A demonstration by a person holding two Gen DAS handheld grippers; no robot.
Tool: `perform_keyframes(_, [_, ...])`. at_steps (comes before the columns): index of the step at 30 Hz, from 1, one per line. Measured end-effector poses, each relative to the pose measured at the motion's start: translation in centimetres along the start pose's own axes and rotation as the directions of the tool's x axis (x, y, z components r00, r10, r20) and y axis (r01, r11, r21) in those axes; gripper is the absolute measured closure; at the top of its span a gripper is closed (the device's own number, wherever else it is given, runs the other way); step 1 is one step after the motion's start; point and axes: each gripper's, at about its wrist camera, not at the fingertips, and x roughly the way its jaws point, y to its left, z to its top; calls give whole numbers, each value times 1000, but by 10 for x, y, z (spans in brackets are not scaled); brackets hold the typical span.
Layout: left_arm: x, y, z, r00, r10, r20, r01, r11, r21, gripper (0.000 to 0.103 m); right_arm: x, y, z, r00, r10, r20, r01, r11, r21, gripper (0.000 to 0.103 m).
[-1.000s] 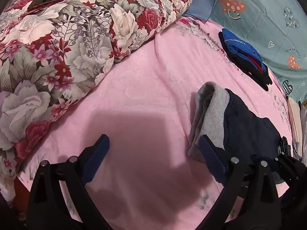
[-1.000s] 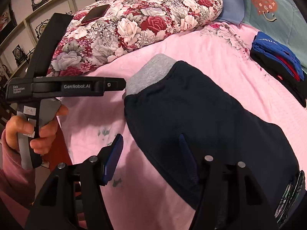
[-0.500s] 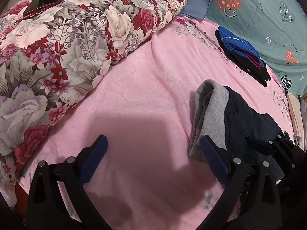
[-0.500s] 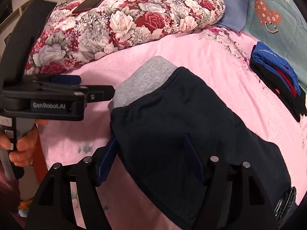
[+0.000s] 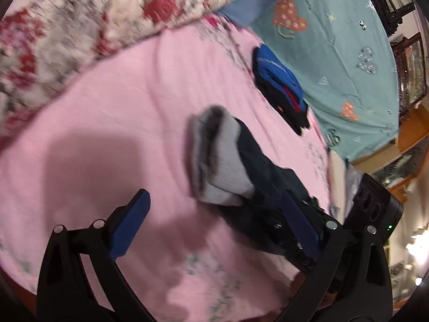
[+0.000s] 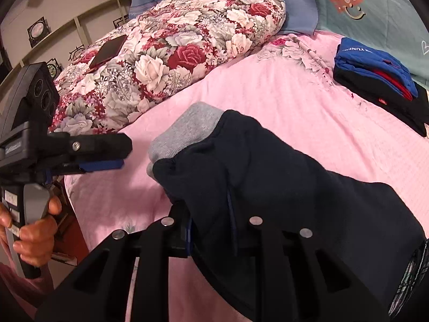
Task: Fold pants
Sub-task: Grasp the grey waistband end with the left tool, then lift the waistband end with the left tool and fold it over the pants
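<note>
The dark navy pants point(image 6: 281, 187) with a grey ribbed waistband point(image 6: 185, 131) lie folded on the pink bed sheet point(image 6: 281, 94). My right gripper point(image 6: 211, 222) is shut on the near edge of the pants, with the cloth bunched between its fingers. In the left wrist view the pants point(image 5: 257, 161) and their waistband point(image 5: 219, 161) lie to the right. My left gripper point(image 5: 214, 222) is open and empty just above the sheet point(image 5: 120, 107), to the left of the waistband. It also shows in the right wrist view point(image 6: 107, 158), held in a hand.
A floral quilt point(image 6: 174, 53) with a phone point(image 6: 108, 51) on it lies at the back left. A stack of folded blue, red and black clothes point(image 6: 375, 75) sits at the right. A teal heart-print blanket point(image 5: 335, 53) lies behind it.
My right gripper has closed on the near edge of the pants and pulled the cloth up. My left gripper has swung toward the waistband and stays open.
</note>
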Motion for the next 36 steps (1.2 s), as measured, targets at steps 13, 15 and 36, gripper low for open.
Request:
perform_keyframes(13, [62,-14,18,986,-141,-92,134,988,-79,43,-11,1,-5,999,18,27,-17,999,-36,80])
perform_keyframes(15, [66,-9,21,984,-144,-109,134,986,-97,56,-19,-2,-8,999,19,38,-17,999,-39,68])
perform_keyframes(36, [77,-13,16,989,-107,-105,97,991,-91,76,-119,-105,-64,970,-163,178,110,954,278,56])
